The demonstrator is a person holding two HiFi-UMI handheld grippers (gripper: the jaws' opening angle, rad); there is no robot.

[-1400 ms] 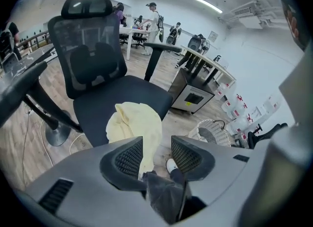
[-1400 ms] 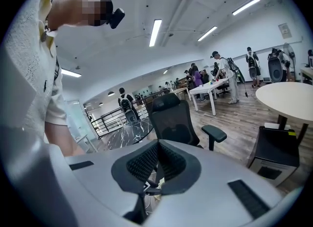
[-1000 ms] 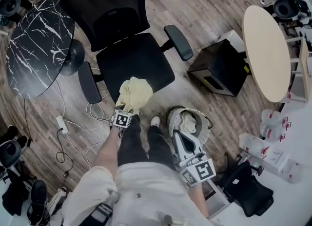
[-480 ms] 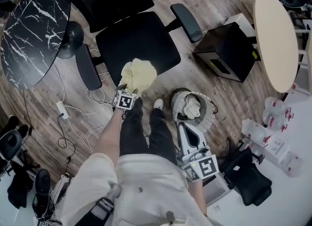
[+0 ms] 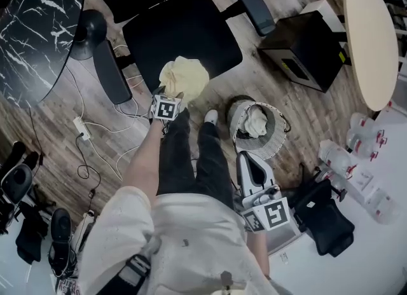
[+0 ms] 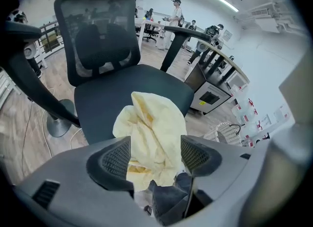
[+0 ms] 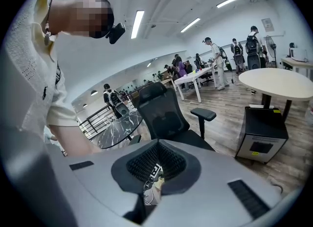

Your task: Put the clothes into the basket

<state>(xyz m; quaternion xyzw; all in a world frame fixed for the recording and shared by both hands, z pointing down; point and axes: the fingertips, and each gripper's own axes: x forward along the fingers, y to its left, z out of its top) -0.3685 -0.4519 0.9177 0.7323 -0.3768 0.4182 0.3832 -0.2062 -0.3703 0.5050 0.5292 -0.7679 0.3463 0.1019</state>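
A crumpled pale yellow cloth (image 5: 184, 77) lies on the front edge of the black office chair seat (image 5: 184, 33). My left gripper (image 5: 173, 96) points down at it. In the left gripper view the cloth (image 6: 154, 123) sits between the wide-spread jaws of that gripper (image 6: 156, 145), which have just been opening; the pads do not press on it. The white wire basket (image 5: 272, 141) stands on the floor to the right, with a white cloth (image 5: 255, 121) inside. My right gripper (image 5: 249, 159) hangs just short of the basket, jaws together and empty (image 7: 157, 145).
The person's dark-trousered legs (image 5: 191, 154) stand between chair and basket. A black box (image 5: 305, 49) and a round beige table (image 5: 375, 39) are at the right, a marble-topped table (image 5: 32, 27) at the left. Cables (image 5: 95, 141) trail over the wooden floor.
My left gripper has sunk toward the yellow cloth, which now lies between its jaws. My right gripper has dropped and sits further back from the basket.
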